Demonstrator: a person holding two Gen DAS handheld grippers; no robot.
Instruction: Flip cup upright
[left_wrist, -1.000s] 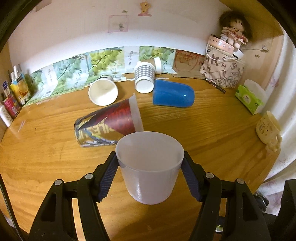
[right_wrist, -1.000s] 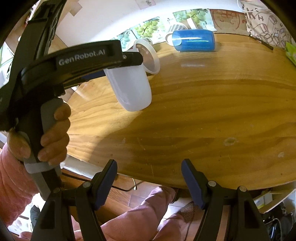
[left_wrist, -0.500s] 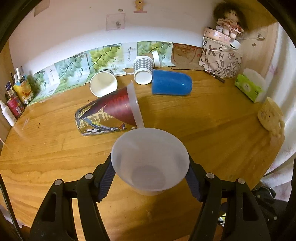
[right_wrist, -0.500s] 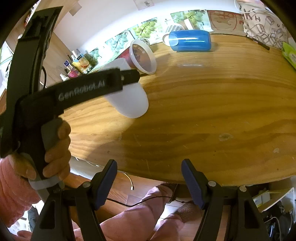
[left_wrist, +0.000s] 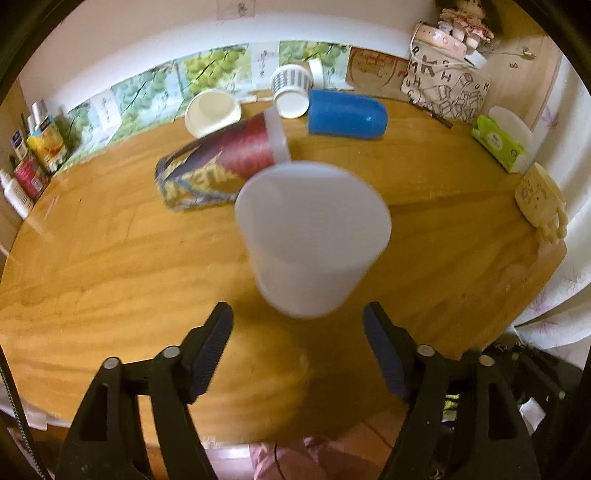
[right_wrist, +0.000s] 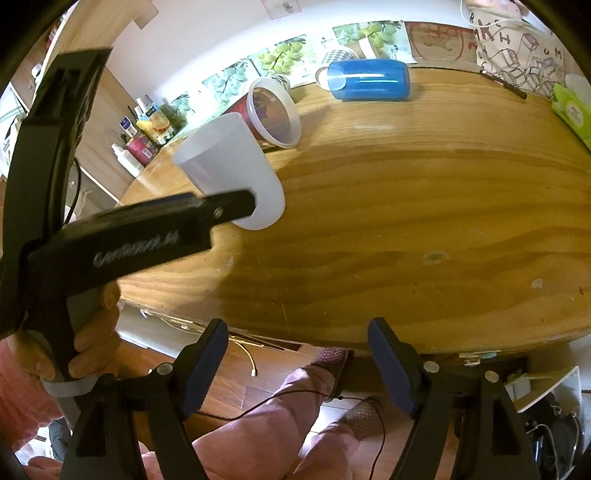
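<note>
Left wrist view: the white cup (left_wrist: 312, 240) stands mouth up on the table (left_wrist: 110, 258), near the front edge. The left tongs (left_wrist: 297, 328) are spread wide, just behind it. The right tongs (right_wrist: 295, 347) gape, holding nothing, past the table edge.

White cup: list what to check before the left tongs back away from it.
1. White cup mouth up: ok.
2. Its base flat on the table: cannot tell, the picture is blurred.
3. Left tongs open, fingers spread wider than the cup: ok.
4. Gap between the white cup and the red cup lying behind it: cannot tell.
5. Right tongs open, empty, at the table edge away from the cup: ok.
</note>
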